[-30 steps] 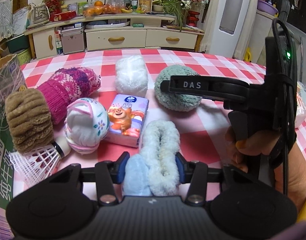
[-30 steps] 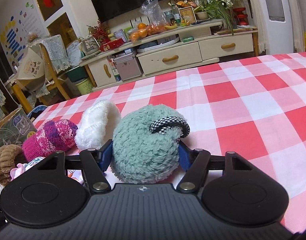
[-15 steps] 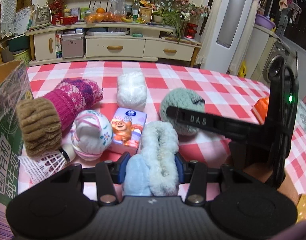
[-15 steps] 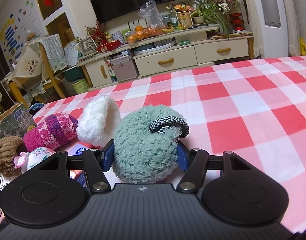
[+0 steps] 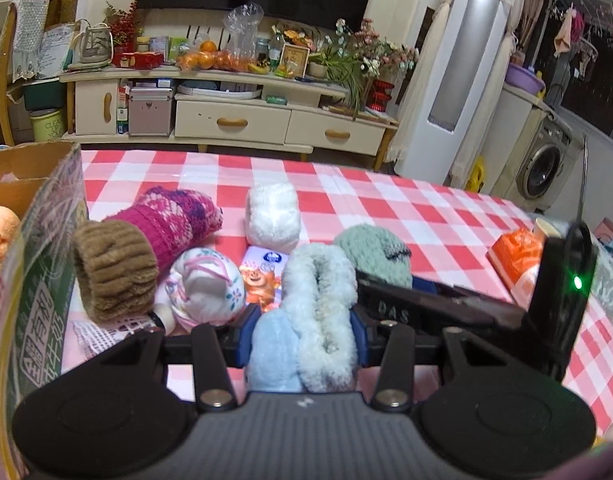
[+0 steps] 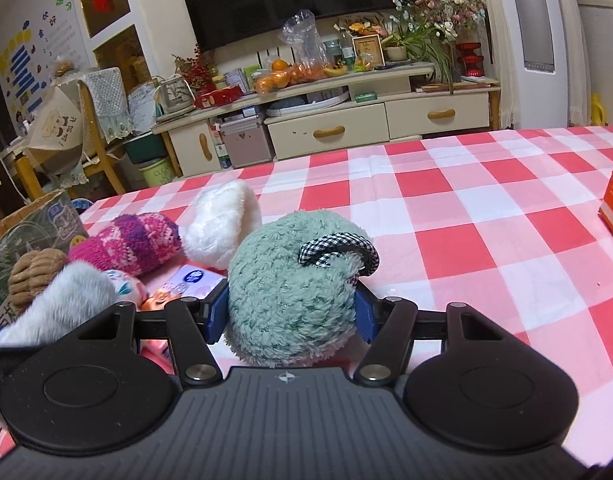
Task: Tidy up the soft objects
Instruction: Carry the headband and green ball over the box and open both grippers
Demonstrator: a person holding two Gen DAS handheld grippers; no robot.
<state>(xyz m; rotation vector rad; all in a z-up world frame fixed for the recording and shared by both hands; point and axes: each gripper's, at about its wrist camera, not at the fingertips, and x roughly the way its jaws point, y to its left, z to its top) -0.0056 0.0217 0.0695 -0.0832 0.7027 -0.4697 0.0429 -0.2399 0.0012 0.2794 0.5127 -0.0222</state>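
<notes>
My left gripper (image 5: 302,332) is shut on a pale blue fluffy sock roll (image 5: 318,300) and holds it just above the checked tablecloth (image 5: 406,208). That roll also shows at the left edge of the right wrist view (image 6: 62,300). My right gripper (image 6: 290,316) is shut on a green fluffy ball (image 6: 282,280) with a black-and-white checked loop (image 6: 338,248). In the left wrist view the ball (image 5: 370,248) sits right of the blue roll, the right gripper's black body beside it.
A brown ribbed roll (image 5: 110,268), a pink knitted sock (image 5: 174,216), a floral white ball (image 5: 206,284), a white fluffy roll (image 5: 272,216), a tissue pack (image 5: 262,276) and a shuttlecock (image 5: 106,328) lie clustered. A cardboard box (image 5: 38,280) stands left; an orange package (image 5: 514,256) lies right.
Both grippers have risen and drawn back with their soft things still held. The right gripper now sits lower and closer beside the left one.
</notes>
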